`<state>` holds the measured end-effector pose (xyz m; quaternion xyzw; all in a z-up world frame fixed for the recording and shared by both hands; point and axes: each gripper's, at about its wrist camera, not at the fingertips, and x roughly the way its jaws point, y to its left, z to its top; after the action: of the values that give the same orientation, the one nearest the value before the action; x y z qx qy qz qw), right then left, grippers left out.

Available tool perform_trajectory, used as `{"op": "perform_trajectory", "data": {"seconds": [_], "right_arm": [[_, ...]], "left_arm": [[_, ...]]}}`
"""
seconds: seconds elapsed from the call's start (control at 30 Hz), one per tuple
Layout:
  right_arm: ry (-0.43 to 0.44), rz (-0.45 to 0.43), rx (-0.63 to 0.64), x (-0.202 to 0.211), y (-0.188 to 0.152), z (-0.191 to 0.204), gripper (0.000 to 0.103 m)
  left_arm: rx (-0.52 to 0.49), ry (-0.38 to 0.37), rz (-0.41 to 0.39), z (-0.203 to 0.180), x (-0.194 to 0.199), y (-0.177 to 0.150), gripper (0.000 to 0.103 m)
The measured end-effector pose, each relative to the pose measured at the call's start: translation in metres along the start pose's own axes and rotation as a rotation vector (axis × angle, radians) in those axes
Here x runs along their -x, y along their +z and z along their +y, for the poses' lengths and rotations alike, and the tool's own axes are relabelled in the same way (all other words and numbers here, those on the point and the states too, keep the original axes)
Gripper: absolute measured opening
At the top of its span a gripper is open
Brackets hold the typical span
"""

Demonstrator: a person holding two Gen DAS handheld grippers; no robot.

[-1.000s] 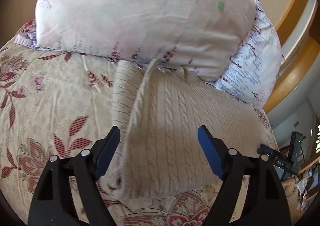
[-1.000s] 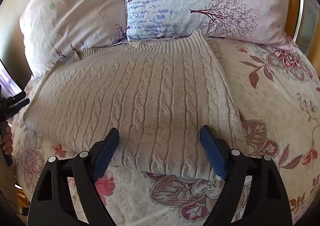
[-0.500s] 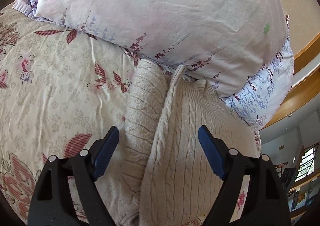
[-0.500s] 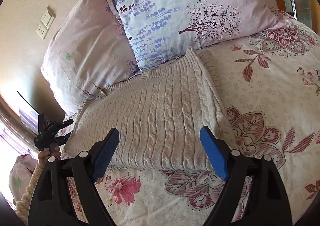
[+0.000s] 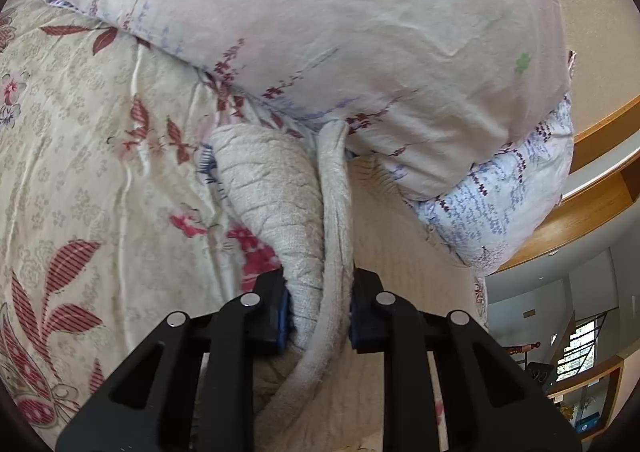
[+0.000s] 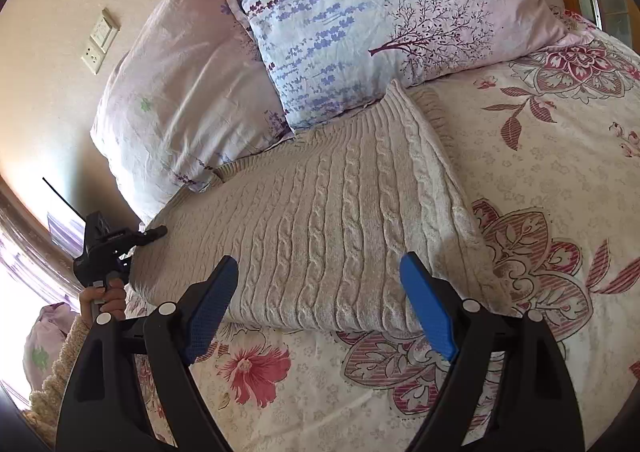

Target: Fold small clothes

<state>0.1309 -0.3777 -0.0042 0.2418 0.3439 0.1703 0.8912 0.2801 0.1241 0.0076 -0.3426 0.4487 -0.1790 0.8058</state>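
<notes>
A cream cable-knit sweater (image 6: 332, 219) lies spread on the floral bed, its top edge against the pillows. In the left wrist view my left gripper (image 5: 318, 308) is shut on the sweater's left edge (image 5: 280, 203), pinching a bunched fold of knit between the blue pads. The left gripper also shows in the right wrist view (image 6: 120, 240), at the sweater's far left edge. My right gripper (image 6: 320, 304) is open and empty, hovering over the sweater's near hem.
Two floral pillows (image 6: 360, 19) (image 5: 320, 31) lean against the wall at the head of the bed. The floral bedspread (image 6: 560, 171) extends right and toward me. A wooden bed frame (image 5: 592, 195) and a wall socket (image 6: 100, 39) are in view.
My left gripper moved in on the sweater's left edge and closed on it. My right gripper rose and pulled back a little, staying open.
</notes>
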Motion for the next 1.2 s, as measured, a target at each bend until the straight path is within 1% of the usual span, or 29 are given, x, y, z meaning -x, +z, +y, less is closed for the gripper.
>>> {"op": "perform_trajectory", "data": {"seconds": [0.1, 0.23, 0.33, 0.4, 0.47, 0.53, 0.57, 0.63, 0.7, 0.73, 0.77, 0.8, 0.83, 0.9, 0.97, 1.0, 1.03, 1.07, 1.1, 1.13, 1.2], "right_arm": [[0.017, -0.026, 0.010, 0.008, 0.001, 0.001, 0.085], [0.031, -0.045, 0.011, 0.013, 0.001, 0.003, 0.085], [0.034, -0.052, 0.001, 0.013, 0.001, 0.002, 0.085], [0.045, -0.051, -0.010, 0.012, 0.002, 0.002, 0.085], [0.066, -0.045, -0.020, 0.008, 0.007, 0.003, 0.085], [0.099, -0.026, -0.032, 0.002, 0.013, 0.005, 0.085], [0.116, -0.009, -0.046, -0.003, 0.017, 0.006, 0.085], [0.166, 0.036, -0.082, -0.013, 0.023, 0.006, 0.085], [0.225, 0.081, -0.127, -0.025, 0.031, 0.006, 0.085], [0.260, 0.104, -0.154, -0.033, 0.035, 0.006, 0.085], [0.295, 0.131, -0.179, -0.041, 0.038, 0.006, 0.085], [0.324, 0.157, -0.201, -0.049, 0.042, 0.007, 0.084], [0.329, 0.185, -0.211, -0.059, 0.045, 0.009, 0.084], [0.265, 0.220, -0.209, -0.073, 0.049, 0.013, 0.084], [0.240, 0.243, -0.211, -0.083, 0.049, 0.016, 0.084], [0.235, 0.248, -0.207, -0.086, 0.049, 0.018, 0.081], [0.234, 0.249, -0.200, -0.087, 0.048, 0.020, 0.076], [0.236, 0.256, -0.188, -0.088, 0.048, 0.023, 0.076], [0.228, 0.261, -0.174, -0.089, 0.047, 0.026, 0.068], [0.225, 0.266, -0.160, -0.089, 0.047, 0.029, 0.058], [0.213, 0.288, -0.133, -0.093, 0.045, 0.034, 0.058]], "left_arm": [[-0.005, -0.076, -0.029, -0.034, 0.007, -0.001, 0.020], [-0.042, -0.136, -0.033, -0.087, -0.002, -0.013, 0.020], [-0.108, -0.158, 0.000, -0.126, -0.025, -0.031, 0.020], [-0.133, -0.162, 0.035, -0.144, -0.048, -0.047, 0.020], [-0.149, -0.163, 0.090, -0.153, -0.076, -0.063, 0.020], [-0.159, -0.148, 0.144, -0.156, -0.100, -0.076, 0.024], [-0.154, -0.166, 0.168, -0.155, -0.108, -0.080, 0.024], [-0.147, -0.235, 0.186, -0.153, -0.105, -0.082, 0.027], [-0.124, -0.320, 0.196, -0.149, -0.091, -0.078, 0.047], [-0.119, -0.336, 0.175, -0.146, -0.079, -0.076, 0.052], [-0.126, -0.330, 0.136, -0.141, -0.066, -0.073, 0.061], [-0.143, -0.303, 0.088, -0.137, -0.053, -0.068, 0.065], [-0.160, -0.255, 0.047, -0.134, -0.044, -0.064, 0.065], [-0.172, -0.148, 0.008, -0.122, -0.034, -0.057, 0.067], [-0.159, -0.074, 0.017, -0.106, -0.034, -0.054, 0.067], [-0.150, -0.047, 0.031, -0.099, -0.037, -0.054, 0.067], [-0.141, -0.022, 0.053, -0.091, -0.040, -0.055, 0.067], [-0.138, -0.010, 0.071, -0.085, -0.044, -0.056, 0.067], [-0.141, 0.000, 0.094, -0.082, -0.050, -0.058, 0.067], [-0.148, 0.002, 0.109, -0.079, -0.053, -0.061, 0.067], [-0.175, -0.003, 0.120, -0.081, -0.059, -0.066, 0.069]]}}
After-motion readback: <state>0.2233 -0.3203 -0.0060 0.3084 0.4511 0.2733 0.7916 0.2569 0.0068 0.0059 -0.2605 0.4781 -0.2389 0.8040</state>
